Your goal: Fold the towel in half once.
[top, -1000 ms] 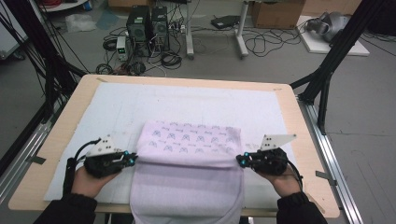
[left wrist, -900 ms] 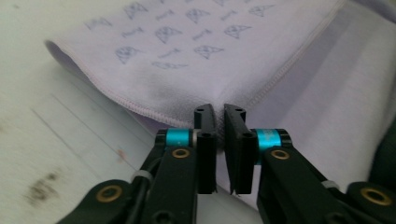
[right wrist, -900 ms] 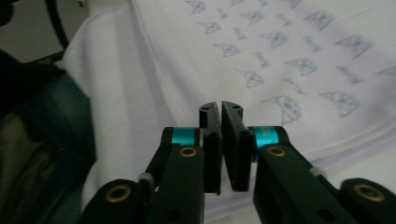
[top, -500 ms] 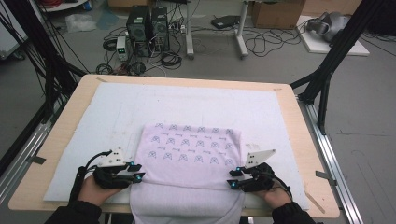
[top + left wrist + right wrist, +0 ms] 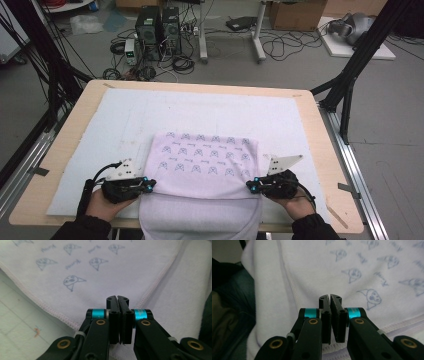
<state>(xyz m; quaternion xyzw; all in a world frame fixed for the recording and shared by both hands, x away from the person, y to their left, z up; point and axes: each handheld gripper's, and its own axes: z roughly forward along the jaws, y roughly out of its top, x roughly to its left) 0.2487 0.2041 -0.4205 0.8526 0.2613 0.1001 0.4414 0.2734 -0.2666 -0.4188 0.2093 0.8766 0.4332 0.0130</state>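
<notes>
Jaws on both grippers are seen pressed flat together, having just been closing. On the left gripper [image 5: 117, 298] no cloth is visible between the tips, and the same is noted on the right gripper [image 5: 330, 297]. A stitched hem of the towel [image 5: 205, 160] lies directly under each pair. Whether a thin layer is nipped lower down cannot be told.

Compared with a second ago, both hands are found nearer the person. The left gripper [image 5: 145, 186] and right gripper [image 5: 252, 187] were then set against the towel's sides farther up. They are now placed at the two near corners of the printed, folded-over layer, close to the worktop's near edge.

The towel itself is little changed. Its near end is draped over that edge toward the person. The printed layer is laid flat on top, its far edge reaching about midway across the white mat [image 5: 100, 130]. The mat is spread over the wooden worktop [image 5: 330, 150], and cables and computer cases are seen on the floor beyond.

A re-grip is judged to be what this shift amounts to: the sides have been let go and the near corners taken up or lined up for taking. The next fold is therefore expected to be carried from these corners away from the person, provided the cloth is actually caught.
</notes>
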